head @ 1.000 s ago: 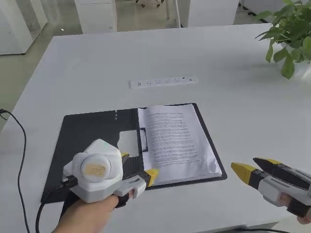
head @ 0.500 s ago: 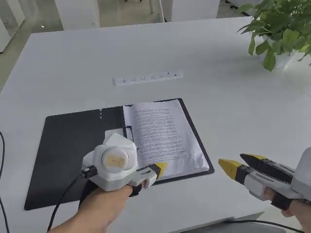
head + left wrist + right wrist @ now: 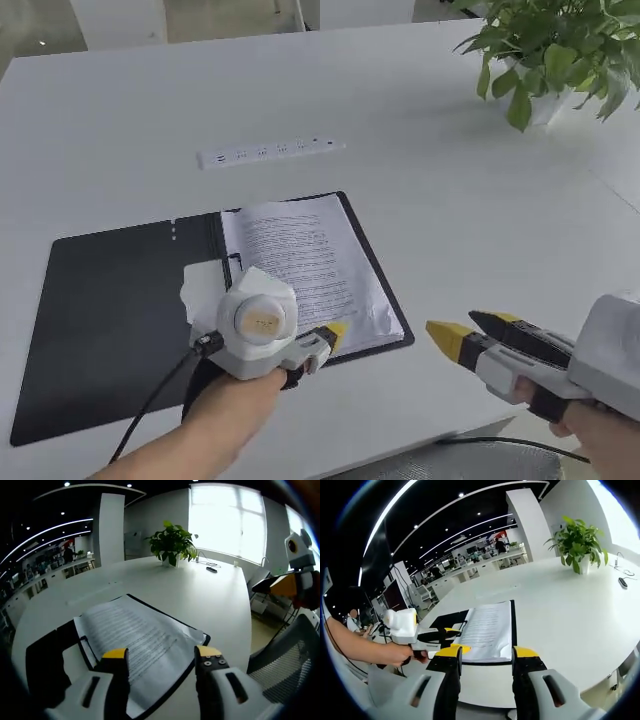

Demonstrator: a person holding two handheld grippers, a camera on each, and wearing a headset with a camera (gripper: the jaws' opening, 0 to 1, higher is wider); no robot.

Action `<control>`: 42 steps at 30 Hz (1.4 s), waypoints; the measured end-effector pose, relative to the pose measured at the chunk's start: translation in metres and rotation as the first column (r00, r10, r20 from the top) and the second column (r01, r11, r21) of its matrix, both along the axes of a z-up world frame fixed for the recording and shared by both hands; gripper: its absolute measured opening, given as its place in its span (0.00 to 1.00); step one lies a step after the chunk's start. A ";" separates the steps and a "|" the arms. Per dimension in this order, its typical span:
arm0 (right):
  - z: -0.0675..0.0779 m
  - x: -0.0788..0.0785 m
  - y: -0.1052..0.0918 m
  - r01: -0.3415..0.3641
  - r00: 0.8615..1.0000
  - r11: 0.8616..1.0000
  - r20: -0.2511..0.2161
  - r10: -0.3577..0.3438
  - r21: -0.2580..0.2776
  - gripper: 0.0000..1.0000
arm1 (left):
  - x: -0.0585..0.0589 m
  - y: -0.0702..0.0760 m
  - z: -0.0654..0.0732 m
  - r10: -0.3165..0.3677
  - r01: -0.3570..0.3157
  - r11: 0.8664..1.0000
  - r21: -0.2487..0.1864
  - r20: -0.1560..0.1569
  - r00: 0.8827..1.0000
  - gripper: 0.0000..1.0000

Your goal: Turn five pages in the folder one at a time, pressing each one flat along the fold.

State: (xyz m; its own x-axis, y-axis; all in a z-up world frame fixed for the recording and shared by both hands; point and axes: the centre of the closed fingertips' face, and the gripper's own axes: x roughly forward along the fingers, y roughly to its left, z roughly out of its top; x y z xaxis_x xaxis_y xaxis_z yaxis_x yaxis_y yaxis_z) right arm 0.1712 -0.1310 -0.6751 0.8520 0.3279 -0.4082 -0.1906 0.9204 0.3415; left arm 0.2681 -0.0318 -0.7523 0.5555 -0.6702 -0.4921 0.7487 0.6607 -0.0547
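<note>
Nearest, the left gripper [image 3: 332,338] hovers at the near edge of the open black folder [image 3: 110,300], jaws apart and empty; the right gripper [image 3: 462,328] hangs off the folder's right side, its jaws also apart. On the folder's right half lies the stack of white printed pages [image 3: 300,260], its near corner curled, so a pinch there might catch several sheets or crease one.

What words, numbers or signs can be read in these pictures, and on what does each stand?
No text can be read.
pages in the folder: many printed lines, too small and blurred to read.
power strip: no legible label; any marks are too small to tell.
</note>
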 end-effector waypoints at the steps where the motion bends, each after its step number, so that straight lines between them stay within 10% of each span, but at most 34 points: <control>1: -0.001 0.000 0.000 0.000 1.000 1.000 -0.002 0.000 -0.001 0.38 | 0.001 -0.002 -0.001 -0.002 0.002 1.000 0.001 -0.001 1.000 0.53; 30: -0.015 0.011 -0.006 0.008 0.999 1.000 -0.035 -0.009 -0.013 0.36 | 0.013 -0.032 -0.051 0.024 -0.023 0.998 0.063 -0.007 1.000 0.52; 42: -0.019 0.020 -0.003 -0.015 0.999 1.000 -0.041 0.014 -0.024 0.36 | 0.010 -0.034 -0.055 -0.023 0.022 0.999 0.034 0.040 0.999 0.44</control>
